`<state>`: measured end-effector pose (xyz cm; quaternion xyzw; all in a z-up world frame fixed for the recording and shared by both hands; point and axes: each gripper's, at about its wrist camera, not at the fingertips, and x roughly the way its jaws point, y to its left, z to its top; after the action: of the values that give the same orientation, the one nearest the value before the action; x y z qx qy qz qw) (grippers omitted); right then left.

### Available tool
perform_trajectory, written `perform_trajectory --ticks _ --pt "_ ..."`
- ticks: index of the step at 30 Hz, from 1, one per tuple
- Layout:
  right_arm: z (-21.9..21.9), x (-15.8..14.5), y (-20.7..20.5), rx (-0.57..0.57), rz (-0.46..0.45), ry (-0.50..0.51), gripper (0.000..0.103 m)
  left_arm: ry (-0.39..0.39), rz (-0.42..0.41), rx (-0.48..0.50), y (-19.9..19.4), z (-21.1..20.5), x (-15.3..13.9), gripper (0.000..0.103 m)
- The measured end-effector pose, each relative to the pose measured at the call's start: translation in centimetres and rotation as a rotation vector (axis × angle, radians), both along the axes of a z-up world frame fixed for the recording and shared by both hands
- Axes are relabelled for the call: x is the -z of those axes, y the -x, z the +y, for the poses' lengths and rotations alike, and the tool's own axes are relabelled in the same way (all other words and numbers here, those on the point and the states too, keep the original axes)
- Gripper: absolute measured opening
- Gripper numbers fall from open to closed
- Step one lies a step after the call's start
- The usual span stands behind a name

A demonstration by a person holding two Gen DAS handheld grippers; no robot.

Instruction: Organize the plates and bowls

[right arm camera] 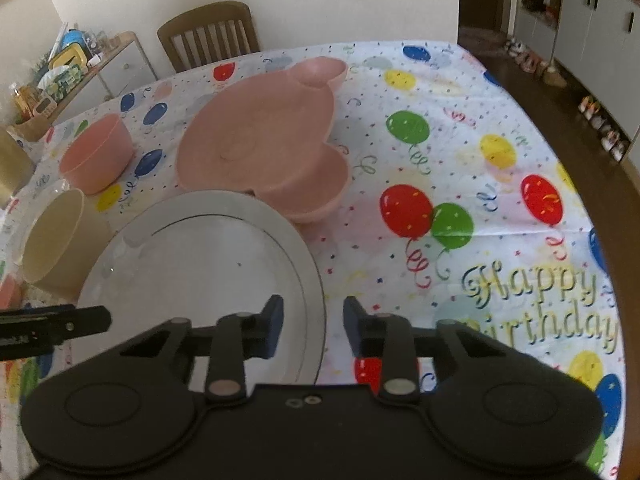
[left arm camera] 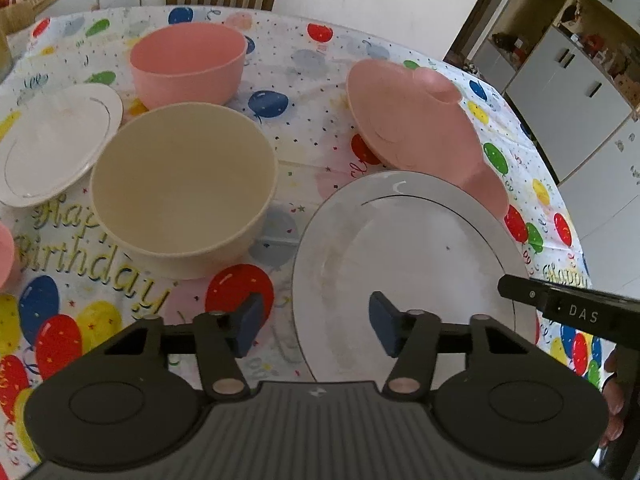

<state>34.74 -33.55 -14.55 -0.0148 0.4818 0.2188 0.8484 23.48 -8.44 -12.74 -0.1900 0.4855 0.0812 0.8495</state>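
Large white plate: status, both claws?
Left claw and right claw open, straddling opposite rims of large white plate. Plate flat on tablecloth. Pink divided dish touching far rim.

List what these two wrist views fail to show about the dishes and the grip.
- Large white plate: near rim hidden by the left gripper body, left view; by the right gripper body, right view.
- Pad contact on that rim: cannot tell.
- Pink item: cut by left edge, left view.
- Shelf clutter: too small, right view.

Balloon-print tablecloth (right arm camera: 460, 152), wooden chair (right arm camera: 208, 34), white cabinets (left arm camera: 560, 80)
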Motion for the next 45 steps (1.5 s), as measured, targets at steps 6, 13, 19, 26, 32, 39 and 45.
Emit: perform_trajectory --ticks 6,13,19,26,32,39,45 --pt "-0.2 0.1 -0.4 -0.01 0.019 -0.028 0.019 0.06 0.016 -0.023 -0.1 0.5 0.7 0.033" --pt "-1.0 0.2 -0.5 -0.003 0.032 -0.046 0.008 0.096 0.005 -0.016 0.2 0.9 0.7 0.03" --pt "-1.2 0.2 0.5 -0.004 0.027 -0.034 0.008 0.087 0.006 0.022 0.9 0.6 0.4 0.029" --pt "-2.4 0.2 3.2 0.012 0.04 -0.023 0.008 0.094 0.006 0.082 2.8 -0.2 0.1 0.029" --pt "-4.0 -0.3 6.6 0.059 0.045 -0.027 0.008 0.113 0.01 0.145 4.7 -1.1 -0.5 0.029" --pt "-5.6 -0.5 10.5 0.137 0.038 -0.022 0.008 0.114 0.009 0.238 6.8 -2.4 -1.1 0.029" --pt "-6.8 -0.4 13.2 0.196 0.033 -0.012 0.008 0.109 0.012 0.303 8.1 -3.6 -0.6 0.029"
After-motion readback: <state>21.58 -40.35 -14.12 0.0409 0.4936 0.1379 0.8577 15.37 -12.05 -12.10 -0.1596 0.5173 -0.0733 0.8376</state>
